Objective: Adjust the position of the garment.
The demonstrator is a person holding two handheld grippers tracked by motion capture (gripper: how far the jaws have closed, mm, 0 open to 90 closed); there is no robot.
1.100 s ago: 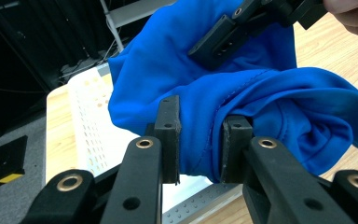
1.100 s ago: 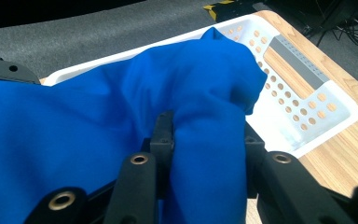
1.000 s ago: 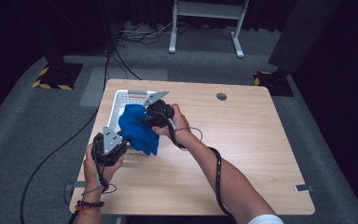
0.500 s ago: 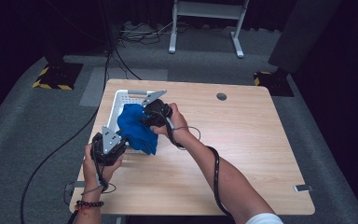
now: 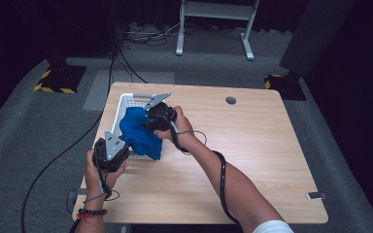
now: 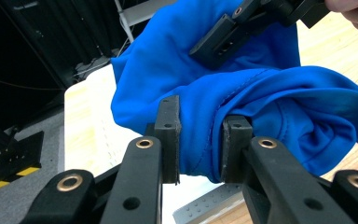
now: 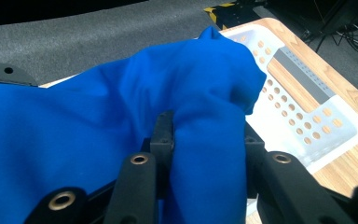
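Note:
A bunched blue cloth (image 5: pixel 138 131) hangs over the white perforated basket (image 5: pixel 128 101) at the table's left side. My left gripper (image 5: pixel 119 148) holds the cloth's near end; in the left gripper view its jaws are shut on a thick fold of the blue cloth (image 6: pixel 200 135). My right gripper (image 5: pixel 148 121) grips the far part of the cloth from the right. Its jaws pinch a bundle of the blue cloth (image 7: pixel 205 154) above the basket (image 7: pixel 303 121). The other gripper (image 6: pixel 242 28) presses into the cloth at the top of the left gripper view.
The wooden table (image 5: pixel 252 145) has a round cable hole (image 5: pixel 230 100) near its far edge. A cable (image 5: pixel 221 170) trails along the right forearm. Floor cables and a white metal stand (image 5: pixel 213 19) lie beyond the table.

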